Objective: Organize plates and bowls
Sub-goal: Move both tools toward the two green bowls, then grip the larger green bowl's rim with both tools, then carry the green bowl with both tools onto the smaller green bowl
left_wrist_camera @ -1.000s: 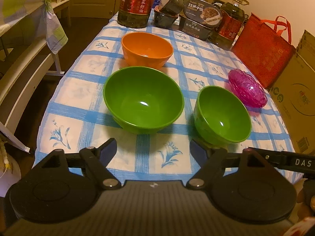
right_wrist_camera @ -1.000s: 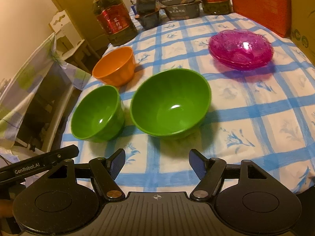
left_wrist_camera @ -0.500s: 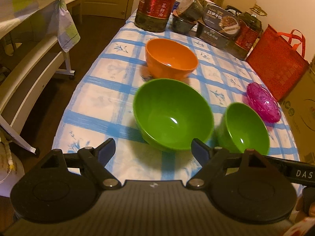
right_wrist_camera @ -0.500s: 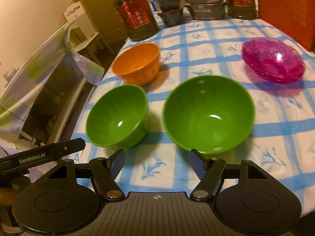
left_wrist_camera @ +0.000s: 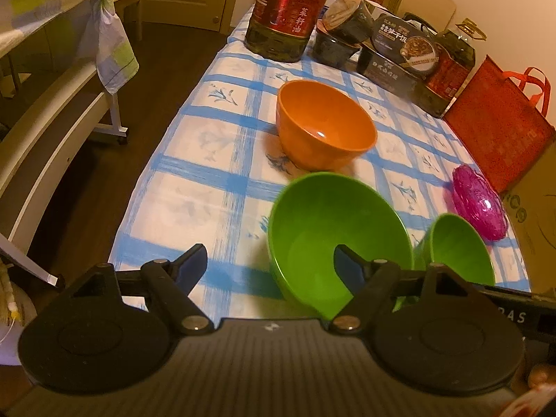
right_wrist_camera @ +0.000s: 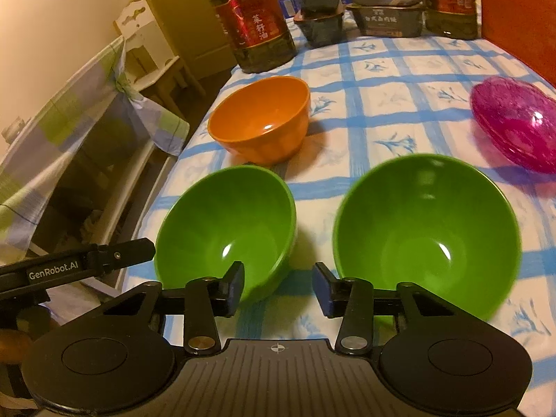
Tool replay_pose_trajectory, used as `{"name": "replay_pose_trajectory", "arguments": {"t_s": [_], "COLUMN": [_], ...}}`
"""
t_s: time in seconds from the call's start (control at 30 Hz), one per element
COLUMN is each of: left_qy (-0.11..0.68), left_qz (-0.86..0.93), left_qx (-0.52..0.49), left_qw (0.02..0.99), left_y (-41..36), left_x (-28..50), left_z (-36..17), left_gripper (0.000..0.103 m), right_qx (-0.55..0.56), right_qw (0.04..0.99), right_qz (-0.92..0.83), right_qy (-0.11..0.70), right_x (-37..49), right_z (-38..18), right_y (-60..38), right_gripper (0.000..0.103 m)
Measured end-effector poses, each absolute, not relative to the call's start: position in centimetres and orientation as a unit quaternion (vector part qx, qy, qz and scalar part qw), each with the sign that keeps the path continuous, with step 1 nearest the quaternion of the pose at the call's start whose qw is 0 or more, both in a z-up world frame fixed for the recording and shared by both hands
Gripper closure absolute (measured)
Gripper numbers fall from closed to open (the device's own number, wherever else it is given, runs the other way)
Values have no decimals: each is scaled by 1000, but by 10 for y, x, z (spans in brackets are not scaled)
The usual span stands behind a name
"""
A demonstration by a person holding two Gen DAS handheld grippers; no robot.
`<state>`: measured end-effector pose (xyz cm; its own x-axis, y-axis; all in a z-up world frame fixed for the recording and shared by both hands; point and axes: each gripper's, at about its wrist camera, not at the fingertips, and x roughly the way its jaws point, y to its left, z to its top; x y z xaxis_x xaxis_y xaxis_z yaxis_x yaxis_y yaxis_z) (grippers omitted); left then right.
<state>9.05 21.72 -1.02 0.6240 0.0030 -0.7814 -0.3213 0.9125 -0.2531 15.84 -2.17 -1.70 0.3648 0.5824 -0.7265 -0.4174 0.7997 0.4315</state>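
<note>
Two green bowls stand side by side on the checked tablecloth. My left gripper (left_wrist_camera: pixel 269 267) hovers at the left green bowl's (left_wrist_camera: pixel 333 236) near rim; its right finger overlaps that bowl in the picture, its jaws are closing, and nothing is pressed. The right green bowl (left_wrist_camera: pixel 455 253) is beside it. My right gripper (right_wrist_camera: pixel 278 288), jaws closing, sits over the gap between the left green bowl (right_wrist_camera: pixel 226 226) and the right green bowl (right_wrist_camera: pixel 427 236), gripping nothing. An orange bowl (right_wrist_camera: pixel 260 121) stands behind them, and a pink glass dish (right_wrist_camera: pixel 517 125) at the right.
Oil bottles (left_wrist_camera: pixel 288 10) and dark food boxes (left_wrist_camera: pixel 399 55) crowd the table's far end. A red bag (left_wrist_camera: pixel 497 121) and a cardboard box stand at the right. A draped chair (right_wrist_camera: pixel 69 132) stands off the table's left edge (left_wrist_camera: pixel 149 180).
Both grippers have shifted left and nearer to the table, so the bowls sit further right and larger in each view. The right gripper's jaws have narrowed markedly.
</note>
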Motion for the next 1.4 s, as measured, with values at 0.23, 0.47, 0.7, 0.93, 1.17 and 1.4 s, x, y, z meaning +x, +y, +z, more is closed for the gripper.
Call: {"name": "replay_pose_trajectory", "arguments": {"t_s": [0.23,0.47,0.7,0.93,1.17,1.4], "left_qy": [430,442,450,459,461,459], "left_qz": [79,63,49,38,41,46], "left_qx": [-181,-172,-168,-155,-142,-129], "left_qw": [881,878,876,874,875,878], "left_y": [223,225,225,222,218,216], "left_x": [104,120,130,135,134,129], "left_z": [-20,-34,-42,-48,-46,-32], "left_gripper": [39,55,71,85,93,93], "right_qx": [60,31,17,13,14,24], "right_qw": [825,828,828,826,825,825], "right_qz": [295,289,286,285,281,289], "right_qy": [478,480,481,486,489,485], "right_x": [171,176,182,185,189,187], "right_z": [-24,-31,-36,-40,-40,-31], "right_y": [-1,12,18,20,18,15], "right_gripper": [63,69,76,82,92,93]}}
